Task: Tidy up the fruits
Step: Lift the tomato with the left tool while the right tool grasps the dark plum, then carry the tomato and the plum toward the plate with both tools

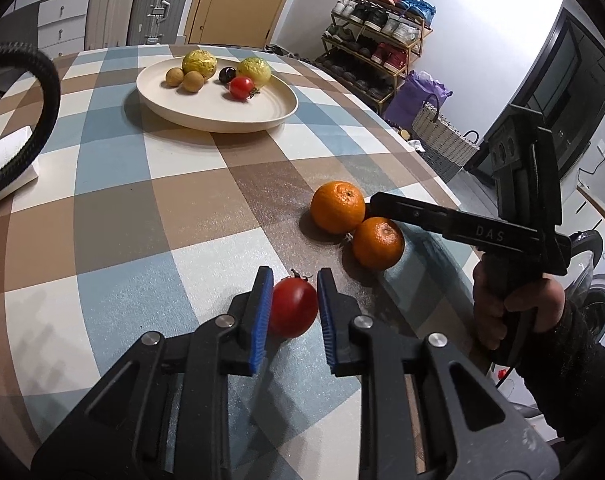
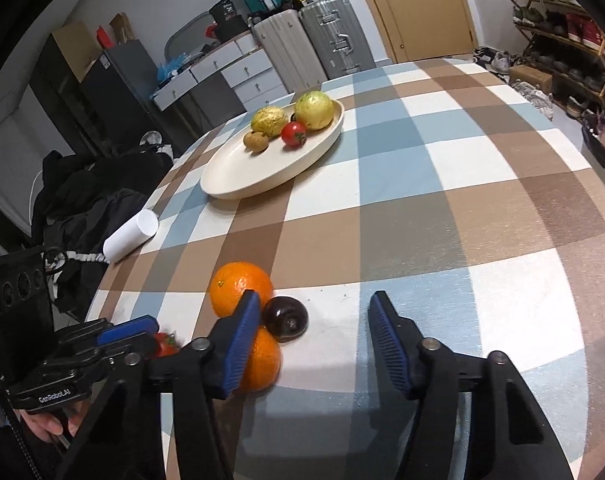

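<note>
My left gripper (image 1: 292,306) has its blue pads (image 1: 262,312) on both sides of a red tomato (image 1: 292,308) on the checked tablecloth; the left pad touches it, the right shows a thin gap. Two oranges (image 1: 337,207) (image 1: 377,243) lie just beyond. My right gripper (image 2: 314,332) is open, its left finger over the oranges (image 2: 238,288); a dark cherry (image 2: 285,317) lies between the fingers near the left one. A cream plate (image 1: 258,114) at the far side holds two yellow-green fruits, two small brown ones, a tomato and a dark cherry.
A white paper roll (image 2: 130,235) lies at the table's left edge. The table edge runs close behind the oranges (image 1: 422,168). Suitcases, drawers and a shoe rack stand beyond the table.
</note>
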Demonstrator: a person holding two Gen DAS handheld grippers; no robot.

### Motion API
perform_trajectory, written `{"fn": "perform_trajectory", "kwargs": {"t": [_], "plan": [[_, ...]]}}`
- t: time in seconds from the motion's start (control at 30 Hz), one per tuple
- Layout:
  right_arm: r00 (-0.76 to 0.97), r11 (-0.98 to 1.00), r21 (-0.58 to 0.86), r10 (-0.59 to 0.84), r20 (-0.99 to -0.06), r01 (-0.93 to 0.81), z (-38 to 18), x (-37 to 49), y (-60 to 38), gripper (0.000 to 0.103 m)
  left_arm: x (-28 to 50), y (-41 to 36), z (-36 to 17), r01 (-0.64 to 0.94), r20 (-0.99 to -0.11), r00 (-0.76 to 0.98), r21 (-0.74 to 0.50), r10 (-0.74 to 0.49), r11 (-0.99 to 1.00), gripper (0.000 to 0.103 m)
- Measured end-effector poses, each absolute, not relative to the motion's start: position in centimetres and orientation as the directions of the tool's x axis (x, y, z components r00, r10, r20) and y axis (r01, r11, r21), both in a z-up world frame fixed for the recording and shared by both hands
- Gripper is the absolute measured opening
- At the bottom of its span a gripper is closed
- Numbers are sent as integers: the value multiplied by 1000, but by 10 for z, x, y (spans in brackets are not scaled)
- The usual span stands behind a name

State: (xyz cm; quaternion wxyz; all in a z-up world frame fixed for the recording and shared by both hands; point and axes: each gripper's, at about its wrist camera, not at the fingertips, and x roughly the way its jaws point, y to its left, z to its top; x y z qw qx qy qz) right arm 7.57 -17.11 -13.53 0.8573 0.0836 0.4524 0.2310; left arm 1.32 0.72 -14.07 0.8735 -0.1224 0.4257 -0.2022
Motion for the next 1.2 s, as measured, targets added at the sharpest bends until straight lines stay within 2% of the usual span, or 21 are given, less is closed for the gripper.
{"fn": "perform_trajectory", "kwargs": {"t": [0.1,0.23,0.33,0.8,0.87,1.2], "plan": [[476,873,360,483,-735,-329,-136,76,-170,56,13,8,-141,239,-699,550,-392,-457,888,19],[453,857,384,509,-732,-343,-137,78,-170,49,12,10,-142,230,-704,537,-408,-465,883,20],[433,847,404,526,-732,-346,-137,80,-170,45,11,7,-143,239,-713,524,-403,-466,884,29],[366,796,490,601,-711,-355,-140,84,-173,28,14,-9,-153,257,-738,478,-401,-476,879,29],[357,787,510,614,-704,-347,-141,85,-174,26,14,-11,-152,263,-740,478,-394,-474,881,25],[355,771,544,636,-686,-330,-143,84,-180,22,13,-9,-148,265,-727,493,-397,-478,878,23]]}}
